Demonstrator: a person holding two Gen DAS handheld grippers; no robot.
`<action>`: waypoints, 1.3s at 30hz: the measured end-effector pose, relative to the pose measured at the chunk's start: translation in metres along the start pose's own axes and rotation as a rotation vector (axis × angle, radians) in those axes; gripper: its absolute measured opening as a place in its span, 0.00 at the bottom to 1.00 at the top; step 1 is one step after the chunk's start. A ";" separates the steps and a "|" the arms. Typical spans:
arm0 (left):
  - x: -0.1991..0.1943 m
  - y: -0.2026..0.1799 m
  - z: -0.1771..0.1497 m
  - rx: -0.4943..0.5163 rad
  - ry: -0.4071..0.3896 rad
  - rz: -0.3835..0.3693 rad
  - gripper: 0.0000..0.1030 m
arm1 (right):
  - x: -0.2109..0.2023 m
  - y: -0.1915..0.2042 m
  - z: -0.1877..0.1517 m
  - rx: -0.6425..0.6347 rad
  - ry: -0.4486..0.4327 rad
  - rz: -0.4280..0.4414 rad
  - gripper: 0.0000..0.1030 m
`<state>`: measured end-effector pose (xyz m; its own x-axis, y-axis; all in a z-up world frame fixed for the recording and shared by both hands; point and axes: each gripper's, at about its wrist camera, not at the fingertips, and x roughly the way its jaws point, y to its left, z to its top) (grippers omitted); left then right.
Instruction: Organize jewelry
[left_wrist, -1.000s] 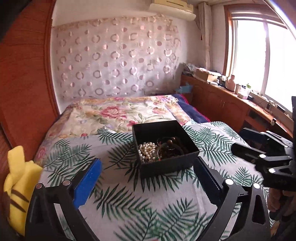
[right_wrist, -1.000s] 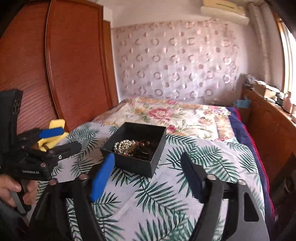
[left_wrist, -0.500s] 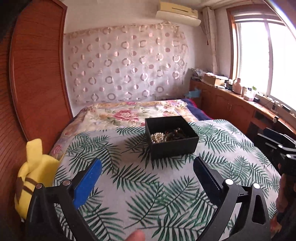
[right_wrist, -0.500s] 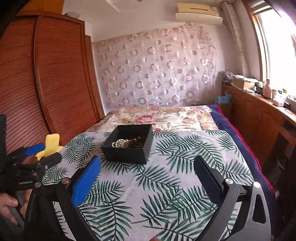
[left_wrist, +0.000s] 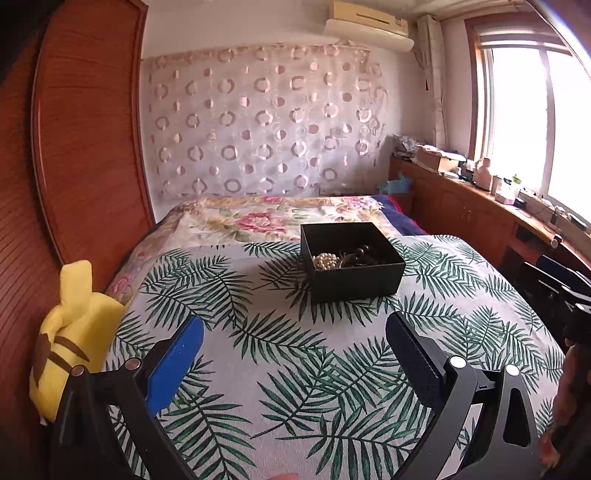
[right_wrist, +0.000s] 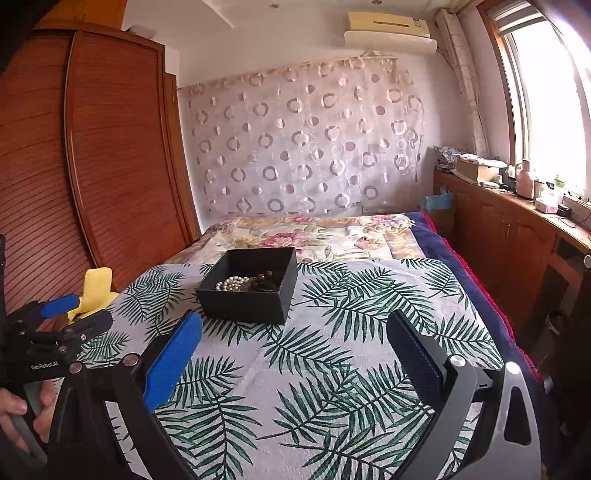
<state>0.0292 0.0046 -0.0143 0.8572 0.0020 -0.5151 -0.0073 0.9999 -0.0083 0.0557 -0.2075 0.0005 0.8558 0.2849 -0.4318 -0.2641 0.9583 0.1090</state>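
Observation:
A black open box (left_wrist: 352, 271) sits on the palm-leaf cloth on the bed; it also shows in the right wrist view (right_wrist: 248, 295). Inside lie a white pearl strand (left_wrist: 325, 260) (right_wrist: 232, 283) and dark brown beads (left_wrist: 360, 254) (right_wrist: 264, 281). My left gripper (left_wrist: 295, 349) is open and empty, well back from the box and above the cloth. My right gripper (right_wrist: 295, 349) is open and empty, also back from the box. The left gripper shows at the left edge of the right wrist view (right_wrist: 75, 314).
A yellow plush toy (left_wrist: 68, 336) lies at the bed's left edge by the wooden wardrobe (right_wrist: 92, 166). A floral quilt (left_wrist: 258, 219) covers the far bed. A wooden cabinet (right_wrist: 517, 236) with clutter runs under the window at right.
Both grippers have pulled back and up from the box, which now looks smaller and farther. Both stay open and empty. The box and jewelry have not moved.

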 end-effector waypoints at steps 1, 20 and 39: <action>0.000 0.000 0.000 0.000 -0.003 0.002 0.93 | 0.000 0.000 0.000 0.000 0.000 0.000 0.98; -0.008 -0.005 0.002 0.002 -0.027 0.008 0.93 | 0.000 0.003 -0.001 -0.004 -0.005 -0.003 0.98; -0.018 -0.006 0.009 -0.007 -0.047 0.011 0.93 | 0.001 0.003 -0.002 -0.006 -0.003 -0.001 0.98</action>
<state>0.0190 -0.0009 0.0029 0.8802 0.0133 -0.4744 -0.0200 0.9998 -0.0091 0.0543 -0.2042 -0.0013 0.8574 0.2840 -0.4293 -0.2659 0.9585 0.1029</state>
